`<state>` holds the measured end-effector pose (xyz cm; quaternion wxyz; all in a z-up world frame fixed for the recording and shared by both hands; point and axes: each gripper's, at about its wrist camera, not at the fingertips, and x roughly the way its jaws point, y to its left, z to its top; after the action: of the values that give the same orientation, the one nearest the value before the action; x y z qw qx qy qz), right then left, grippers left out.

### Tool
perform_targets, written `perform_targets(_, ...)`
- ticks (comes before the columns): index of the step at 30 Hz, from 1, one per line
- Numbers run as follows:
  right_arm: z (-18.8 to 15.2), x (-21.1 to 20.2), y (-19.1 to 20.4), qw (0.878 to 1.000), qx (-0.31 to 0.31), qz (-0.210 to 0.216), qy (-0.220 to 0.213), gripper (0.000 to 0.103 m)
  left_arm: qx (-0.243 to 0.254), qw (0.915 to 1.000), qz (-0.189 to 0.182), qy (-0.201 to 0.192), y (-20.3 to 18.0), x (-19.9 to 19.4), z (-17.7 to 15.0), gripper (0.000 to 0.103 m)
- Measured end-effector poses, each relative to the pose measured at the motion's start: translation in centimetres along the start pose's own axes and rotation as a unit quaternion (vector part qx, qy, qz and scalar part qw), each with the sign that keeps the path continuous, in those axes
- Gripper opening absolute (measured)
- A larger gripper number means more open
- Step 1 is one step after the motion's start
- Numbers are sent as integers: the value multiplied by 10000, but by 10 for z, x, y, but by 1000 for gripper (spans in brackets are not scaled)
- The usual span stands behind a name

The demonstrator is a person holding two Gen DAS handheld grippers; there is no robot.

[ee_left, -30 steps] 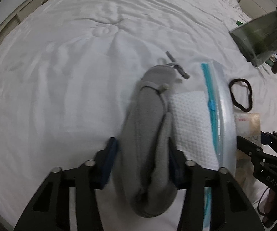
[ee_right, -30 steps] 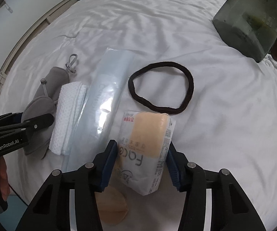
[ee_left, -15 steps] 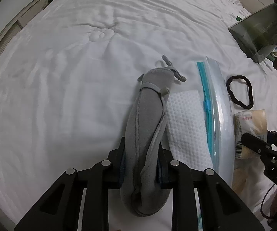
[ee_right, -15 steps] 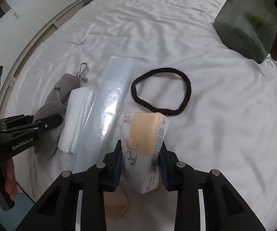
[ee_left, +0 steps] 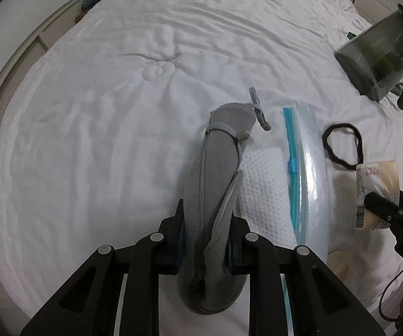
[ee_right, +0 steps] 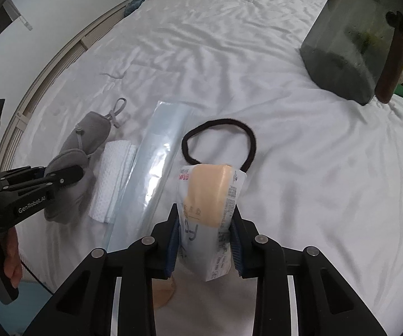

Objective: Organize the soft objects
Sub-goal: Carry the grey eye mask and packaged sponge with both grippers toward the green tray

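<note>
My left gripper [ee_left: 205,218] is shut on the near end of a grey fabric eye mask [ee_left: 218,162]. The mask's far end, with its strap and toggle, still touches the white bed. In the right wrist view the left gripper [ee_right: 61,176] and the eye mask [ee_right: 89,134] appear at the left. My right gripper [ee_right: 205,210] is shut on a plastic-wrapped beige sponge pack [ee_right: 209,184], held just above the sheet. Between the two lie a folded white cloth [ee_left: 265,184] and a clear zip bag [ee_left: 307,173] with a blue seal.
A dark hair band [ee_right: 221,120] lies past the sponge pack. A dark green translucent bin [ee_right: 349,36] stands at the far right of the bed. A beige round pad [ee_right: 165,294] lies under my right gripper. A hand holds the left gripper's handle.
Both grippers went from wide around their items to clamped on them. Each has since risen a little, lifting the mask's near end and the sponge pack off the sheet.
</note>
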<state>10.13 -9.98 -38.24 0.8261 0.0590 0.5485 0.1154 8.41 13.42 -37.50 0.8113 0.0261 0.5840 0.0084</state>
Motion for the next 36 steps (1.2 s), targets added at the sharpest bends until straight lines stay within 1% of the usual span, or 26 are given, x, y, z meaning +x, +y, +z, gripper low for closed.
perform_targets(6,8,-13,-3,9999,-29,30,-130,30,-55,9999,95,-95,-3,-18,3,19)
perform_targets(10,8,-26,-8,9998,-75,79,-156,30,-83,9998,158,-90,-11,-27,6,18)
perform_targets(14,8,-37,-17,9997,-123,157,-150,30,-69,9997,203,-88,-24,-37,8,18)
perform_targets(17,7,-46,-27,9995,-171,220,-145,30,-8,9998,211,-63,-43,-45,8,18)
perform_targets(20,5,-55,-37,9993,-231,248,-125,30,77,9998,180,21,-67,-54,7,18)
perform_targets(27,-7,-84,-83,9989,-407,240,76,30,422,9987,-147,260,-154,-73,-3,18)
perform_targets(32,-13,-108,-127,9990,-396,184,128,30,604,9969,-405,310,-217,-80,-8,18)
perform_targets(36,-19,-130,-169,9994,-320,55,143,30,729,9952,-570,322,-269,-83,-7,18)
